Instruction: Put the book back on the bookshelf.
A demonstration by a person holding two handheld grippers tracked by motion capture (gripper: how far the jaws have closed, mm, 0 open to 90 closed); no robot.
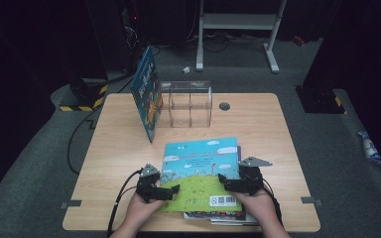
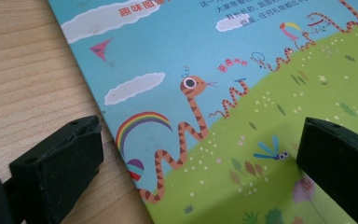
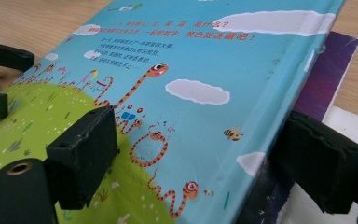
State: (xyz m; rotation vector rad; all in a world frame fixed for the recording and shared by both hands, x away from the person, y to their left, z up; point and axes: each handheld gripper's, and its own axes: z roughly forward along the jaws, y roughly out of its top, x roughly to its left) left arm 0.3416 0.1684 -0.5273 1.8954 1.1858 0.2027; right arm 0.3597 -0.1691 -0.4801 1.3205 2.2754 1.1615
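A blue and green picture book with cartoon snakes lies on top of a small stack at the table's front middle. My left gripper is open at the book's left edge; in the left gripper view one jaw is over the wood and the other over the cover. My right gripper is open at the right edge. In the right gripper view one jaw is over the cover and the other beside the edge, above a purple book underneath.
Another blue picture book stands upright against a clear acrylic box at the back of the wooden table. A round cable hole lies right of the box. A desk frame stands on the floor beyond.
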